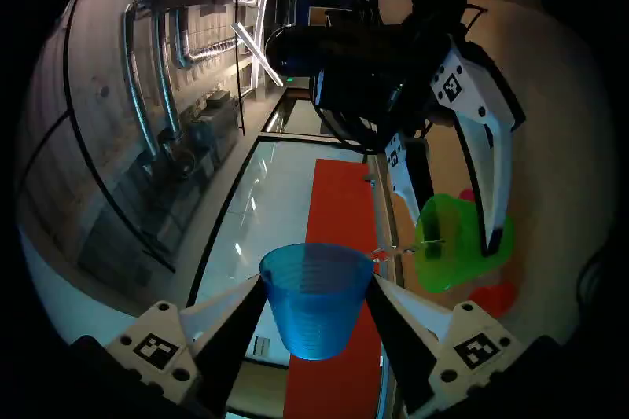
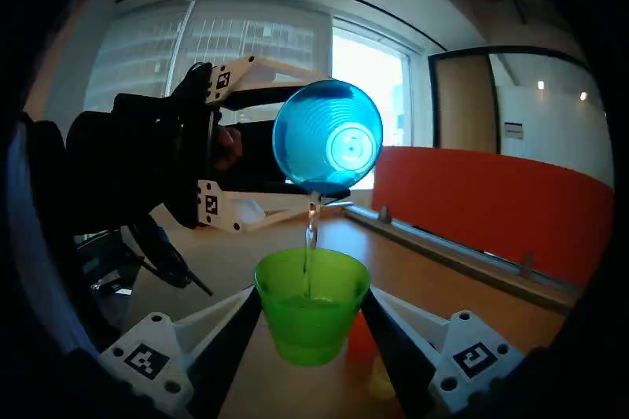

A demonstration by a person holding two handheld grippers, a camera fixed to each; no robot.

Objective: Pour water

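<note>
Left claw (image 1: 316,284) pinched blue cup (image 1: 317,313) by walls, tipped above right claw (image 2: 311,293); that one pinched green cup (image 2: 313,325) under water stream (image 2: 310,238). Cups looked light, thin, slick; mid-wall grip best.

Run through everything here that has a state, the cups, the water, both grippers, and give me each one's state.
Blue cup: tipped sideways, pouring.
Green cup: upright, partly filled, under the stream.
Water: thin stream falling from blue cup into green cup.
Left hand-held gripper: shut on the blue cup.
Right hand-held gripper: shut on the green cup.
</note>
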